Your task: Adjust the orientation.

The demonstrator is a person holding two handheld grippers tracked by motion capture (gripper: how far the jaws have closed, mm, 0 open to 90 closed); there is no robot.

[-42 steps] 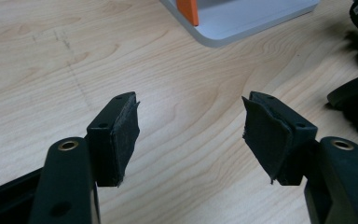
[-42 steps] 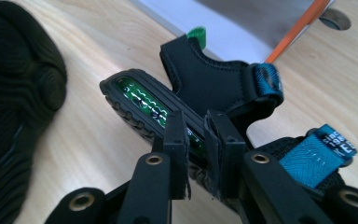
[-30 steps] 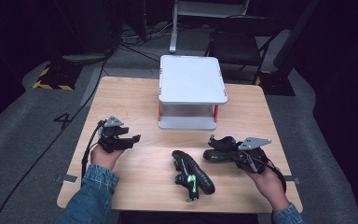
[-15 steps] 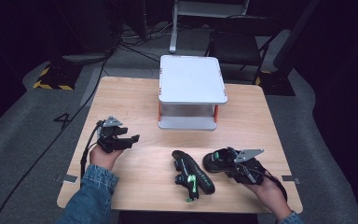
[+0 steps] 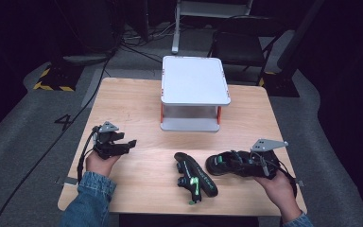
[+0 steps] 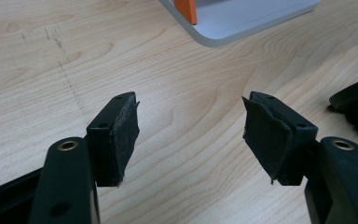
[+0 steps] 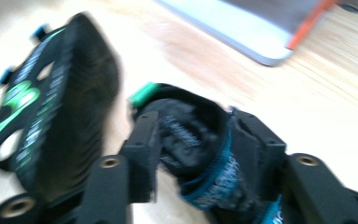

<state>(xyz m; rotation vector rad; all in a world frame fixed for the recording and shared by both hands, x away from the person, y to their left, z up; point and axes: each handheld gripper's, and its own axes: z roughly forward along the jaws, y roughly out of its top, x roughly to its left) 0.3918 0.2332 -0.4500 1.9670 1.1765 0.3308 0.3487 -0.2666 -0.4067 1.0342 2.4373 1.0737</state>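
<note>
Nearest the person, one black sandal [image 5: 196, 177] lay sole-up in front of the white stand [image 5: 194, 92], green markings showing. Just to its right, the right gripper [image 7: 193, 149] had its jaws pinched on the heel rim of the second sandal [image 5: 231, 163], which rested on the wooden table [image 5: 137, 109]. Left of the stand's front, the left gripper [image 6: 189, 133] hovered over bare wood, jaws spread wide and holding nothing.
</note>
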